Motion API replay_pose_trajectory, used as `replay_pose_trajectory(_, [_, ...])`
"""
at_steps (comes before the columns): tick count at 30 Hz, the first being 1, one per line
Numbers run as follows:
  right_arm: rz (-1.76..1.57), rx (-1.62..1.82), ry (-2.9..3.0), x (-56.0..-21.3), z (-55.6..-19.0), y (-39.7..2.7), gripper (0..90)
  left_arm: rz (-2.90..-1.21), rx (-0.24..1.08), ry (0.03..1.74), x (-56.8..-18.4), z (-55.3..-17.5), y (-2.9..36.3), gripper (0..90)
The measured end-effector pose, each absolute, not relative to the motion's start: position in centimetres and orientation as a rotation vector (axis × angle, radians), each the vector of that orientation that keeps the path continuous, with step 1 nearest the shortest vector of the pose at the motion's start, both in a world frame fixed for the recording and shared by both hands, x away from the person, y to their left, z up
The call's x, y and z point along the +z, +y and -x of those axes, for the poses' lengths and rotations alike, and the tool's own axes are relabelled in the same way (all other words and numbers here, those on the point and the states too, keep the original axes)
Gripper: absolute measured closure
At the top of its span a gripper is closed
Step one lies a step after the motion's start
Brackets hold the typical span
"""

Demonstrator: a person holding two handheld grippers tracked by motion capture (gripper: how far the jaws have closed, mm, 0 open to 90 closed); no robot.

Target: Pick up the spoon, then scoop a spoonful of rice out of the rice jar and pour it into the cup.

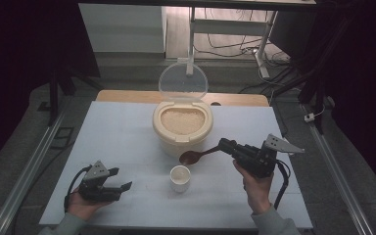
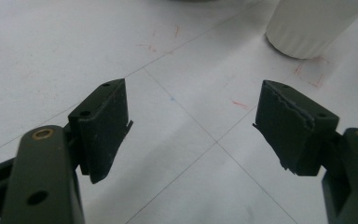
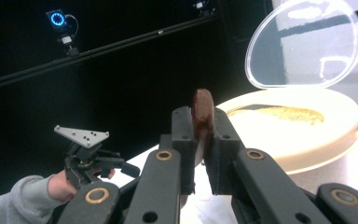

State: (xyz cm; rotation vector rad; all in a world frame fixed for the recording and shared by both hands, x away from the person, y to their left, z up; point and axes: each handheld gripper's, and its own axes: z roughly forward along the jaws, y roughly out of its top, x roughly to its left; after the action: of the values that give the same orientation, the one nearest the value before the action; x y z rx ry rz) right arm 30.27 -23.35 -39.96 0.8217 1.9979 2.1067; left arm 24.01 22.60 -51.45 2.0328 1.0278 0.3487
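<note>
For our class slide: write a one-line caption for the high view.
Right tongs hold a brown spoon above a white cup, beside an open rice container.

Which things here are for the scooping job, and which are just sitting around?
For the job:
wooden spoon, clamped in the right gripper
rice container, lid up
white cup

Just there:
left gripper, jaws open and empty
cables on the floor
</note>
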Motion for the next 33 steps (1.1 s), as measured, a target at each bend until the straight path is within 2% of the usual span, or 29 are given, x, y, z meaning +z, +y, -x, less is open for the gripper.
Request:
replay_pose_trajectory(19, [-0.803, 2.124, 1.919, -38.6, -30.5, -24.3, 82.5, -2.027, 0.351, 1.030, -51.4, -24.3, 22.5, 24.8])
replay_pose_trajectory(25, [-0.792, 2.152, 1.864, -37.1, -30.8, -24.8, 82.5, -2.035, 0.347, 1.022, -51.5, -24.4, 22.4, 24.8])
replay_pose_trajectory(33, [-0.821, 2.114, 1.805, -36.0, -32.4, -25.2, 82.5, -2.041, 0.338, 1.022, -51.6, -24.6, 22.4, 24.7])
